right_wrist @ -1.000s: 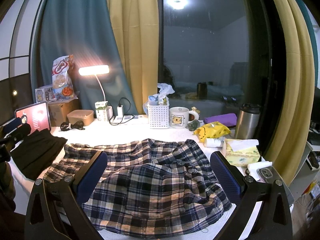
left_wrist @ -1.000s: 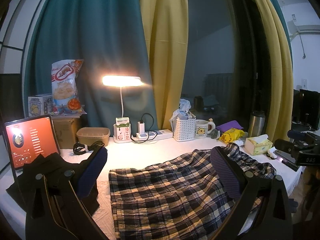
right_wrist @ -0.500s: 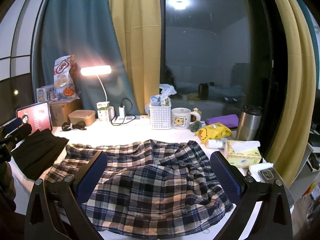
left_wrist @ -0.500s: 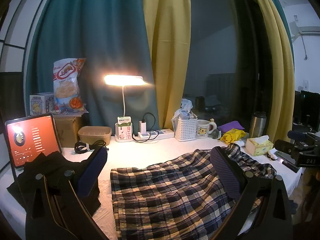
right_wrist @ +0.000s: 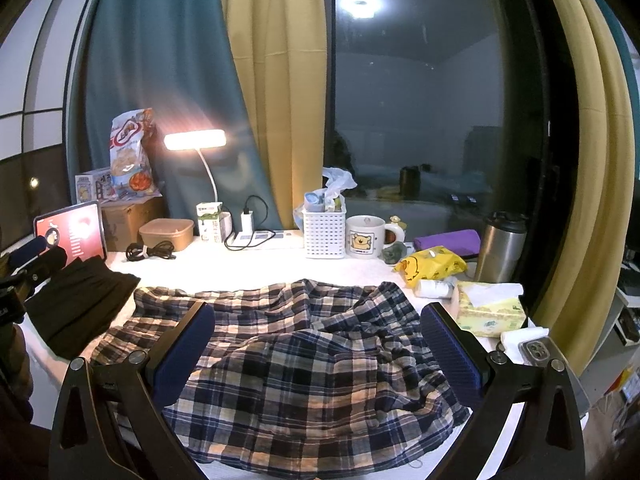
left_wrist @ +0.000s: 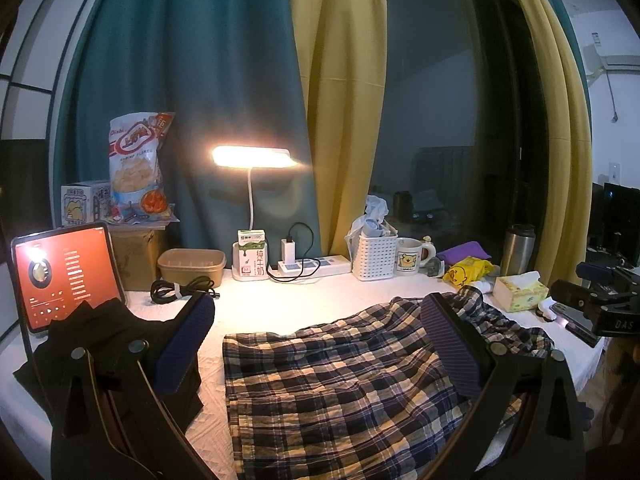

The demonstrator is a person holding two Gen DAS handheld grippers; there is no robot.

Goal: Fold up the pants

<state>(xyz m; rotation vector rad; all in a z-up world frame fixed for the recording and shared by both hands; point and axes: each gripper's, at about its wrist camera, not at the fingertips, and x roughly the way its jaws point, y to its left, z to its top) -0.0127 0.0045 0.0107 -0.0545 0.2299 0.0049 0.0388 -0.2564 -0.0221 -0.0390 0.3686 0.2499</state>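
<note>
Plaid pants (right_wrist: 304, 364) lying rumpled across the near half of the table (left_wrist: 280, 300), both tongs released above them.

Left tongs (left_wrist: 316, 344) and right tongs (right_wrist: 316, 344) hold nothing; the thin cloth looks light, limp and crease-prone, best pinched at waistband corners or leg hems.

The pants (right_wrist: 304, 364) are soft, crinkled plaid cloth on the bench's (right_wrist: 256, 270) white textured cover. The flask (right_wrist: 500, 248) is brushed metal, the mug (right_wrist: 365, 237) glossy ceramic, the basket (right_wrist: 325, 234) white plastic, the fingers (right_wrist: 452, 354) ribbed and matt.
</note>
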